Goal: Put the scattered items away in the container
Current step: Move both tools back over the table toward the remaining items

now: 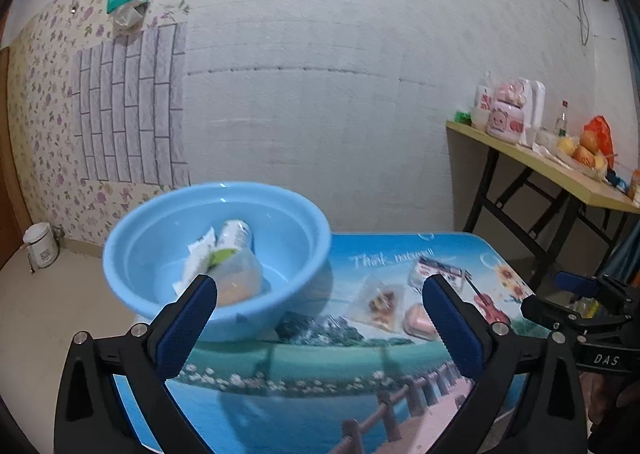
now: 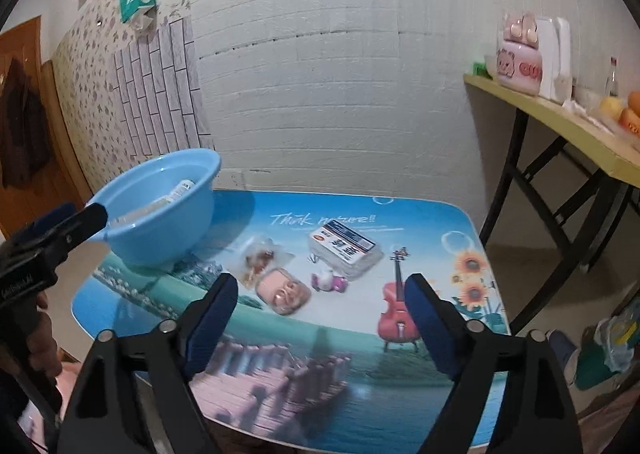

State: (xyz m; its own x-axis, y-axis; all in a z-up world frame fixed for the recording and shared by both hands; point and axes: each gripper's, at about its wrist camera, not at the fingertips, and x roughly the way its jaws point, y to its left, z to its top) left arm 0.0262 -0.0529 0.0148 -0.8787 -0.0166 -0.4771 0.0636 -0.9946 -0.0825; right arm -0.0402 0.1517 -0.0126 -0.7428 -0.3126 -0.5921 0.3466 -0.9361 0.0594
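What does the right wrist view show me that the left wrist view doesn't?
Only the right wrist view shows the small white and pink toy on the table, the brown door and the left gripper from the side near the basin's rim.

Only the left wrist view shows down into the basin, where a can and packets already lie, and the white bucket on the floor.

Both show the blue basin, the clear snack bag, the pink soap-like item, the tissue pack, the printed table.

The basin (image 1: pixel 216 254) and the packets (image 1: pixel 228 258) inside it are motion-blurred, their labels unreadable, the bench's (image 1: pixel 320 394) near edge cut off.
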